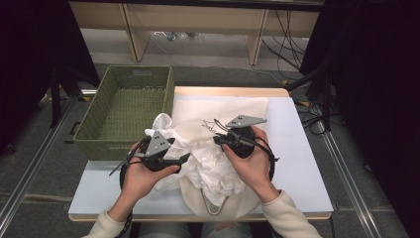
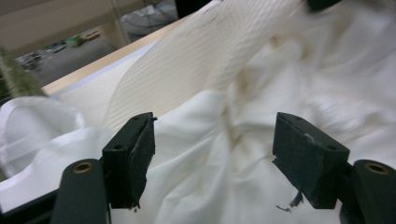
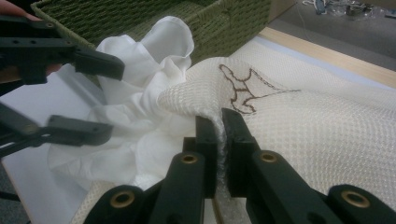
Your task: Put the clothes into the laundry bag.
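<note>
Cream waffle-weave cloth (image 1: pixel 223 111): spread flat on white table (image 1: pixel 302 163), long axis running from near edge toward far edge; far end square, near end rounded at table front; fold lifted up at mid-cloth w/ brown stitched mark (image 3: pixel 243 88) just beyond the pinch.
White thin cloth (image 1: pixel 210 166): crumpled heap atop the cream cloth, left-centre; one ruffled end pointing toward green woven basket (image 1: pixel 124 111), touching its near-right corner.
R gripper (image 3: pixel 219 135): jaws together, clamped on raised fold of waffle-weave cloth; pads pressing fabric both sides.
L gripper (image 2: pixel 212 144): jaws wide apart, nothing gripped; white thin cloth lying below and between, pads clear of it; in right gripper view, both jaws alongside the white heap.
Basket: far-left, beside table.
</note>
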A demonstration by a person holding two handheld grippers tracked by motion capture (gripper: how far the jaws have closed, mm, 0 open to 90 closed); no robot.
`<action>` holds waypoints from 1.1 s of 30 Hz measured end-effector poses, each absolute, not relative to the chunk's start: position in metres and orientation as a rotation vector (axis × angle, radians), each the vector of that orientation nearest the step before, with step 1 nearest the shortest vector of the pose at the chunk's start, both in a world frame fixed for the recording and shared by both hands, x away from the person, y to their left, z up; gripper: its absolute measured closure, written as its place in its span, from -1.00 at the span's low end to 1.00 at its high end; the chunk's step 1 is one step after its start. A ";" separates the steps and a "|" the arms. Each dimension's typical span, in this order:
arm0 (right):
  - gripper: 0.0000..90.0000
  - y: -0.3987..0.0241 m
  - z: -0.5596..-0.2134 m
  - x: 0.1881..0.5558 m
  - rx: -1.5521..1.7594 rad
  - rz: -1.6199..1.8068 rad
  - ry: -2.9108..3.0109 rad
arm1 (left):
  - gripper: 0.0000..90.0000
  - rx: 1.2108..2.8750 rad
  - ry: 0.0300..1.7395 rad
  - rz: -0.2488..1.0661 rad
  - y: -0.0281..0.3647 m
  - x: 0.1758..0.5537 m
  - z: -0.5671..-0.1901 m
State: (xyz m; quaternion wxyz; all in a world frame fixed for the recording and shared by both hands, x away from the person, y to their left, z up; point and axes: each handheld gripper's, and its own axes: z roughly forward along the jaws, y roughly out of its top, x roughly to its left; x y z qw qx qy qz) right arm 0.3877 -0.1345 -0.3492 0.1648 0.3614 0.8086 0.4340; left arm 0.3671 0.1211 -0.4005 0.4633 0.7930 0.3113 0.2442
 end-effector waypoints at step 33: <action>0.95 -0.127 -0.348 0.381 1.035 1.286 2.321 | 0.94 1.930 0.718 0.433 0.052 0.386 -0.418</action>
